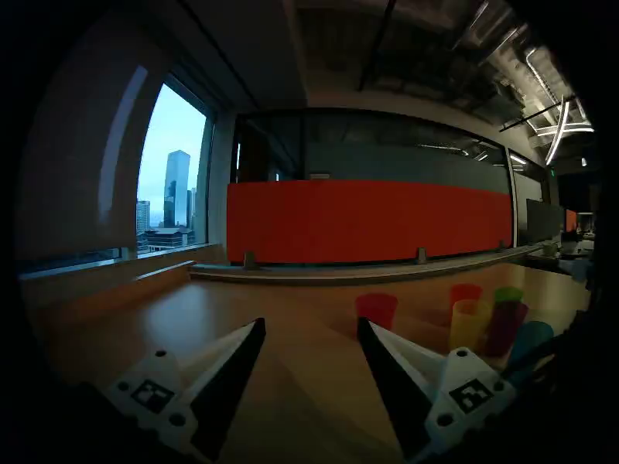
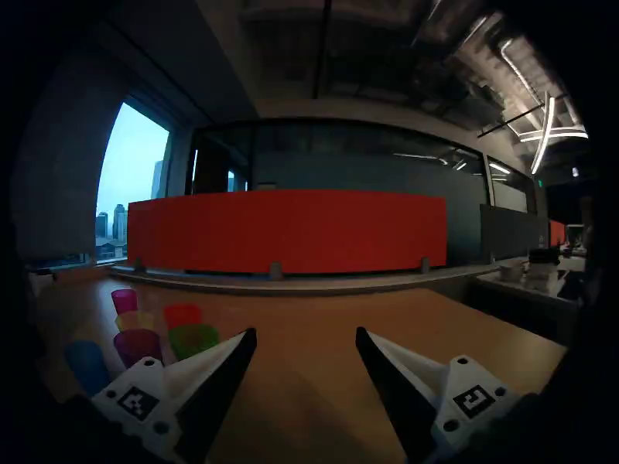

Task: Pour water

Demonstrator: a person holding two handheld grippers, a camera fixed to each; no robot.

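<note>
Black-and-white tags point(image 1: 151, 394) mark the left tool point(image 1: 311, 323) and right tool point(image 2: 304, 332), both agape.

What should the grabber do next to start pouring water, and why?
Probably ease the left gripper forward toward the lone red cup. Its jaws stand open and hold nothing, and that cup stands apart from the other cups on the wooden table, so it looks easiest to grasp.

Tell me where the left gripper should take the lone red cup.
Best grip the red cup across its side wall, below the rim, from the near side: it stands upright, apart from the other cups, both flanks free for the left gripper's fingers.
</note>
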